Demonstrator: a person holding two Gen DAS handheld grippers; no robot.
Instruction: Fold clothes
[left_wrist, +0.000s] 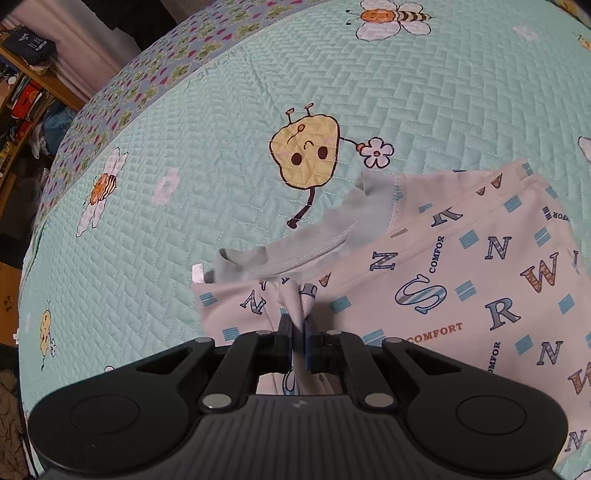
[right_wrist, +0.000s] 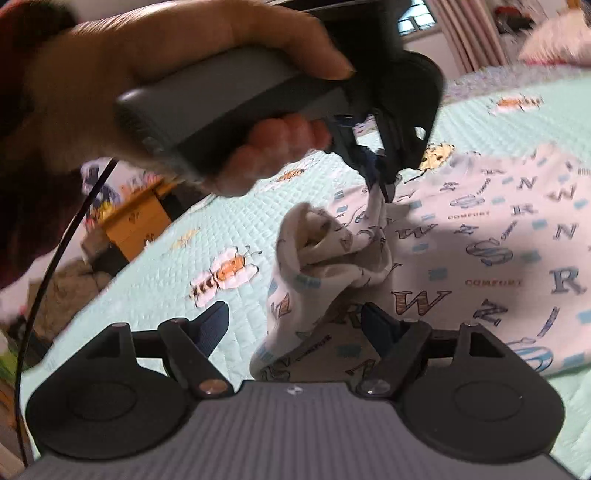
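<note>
Your white garment (left_wrist: 461, 280) reads "COMFORT" among scattered letters N, S, R and W; it lies spread on the mint quilted bed cover (left_wrist: 177, 122). Your left tool (left_wrist: 297, 325) is pinched tight on a bunched fold of it. Your right tool (right_wrist: 295, 325) stands wide, holding nothing, a lifted sleeve-like end between its fingers. The right-wrist view is blurred, and your hand (right_wrist: 177, 77) covers its upper left.

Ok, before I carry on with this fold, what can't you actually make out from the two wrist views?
- Left wrist view: the left gripper body hides the near edge of the garment; the frame cuts off its right side.
- Right wrist view: the hand and gripper are motion-blurred.
- Right wrist view: the right gripper hides the hanging sleeve's end.
- Garment type is unclear.
</note>
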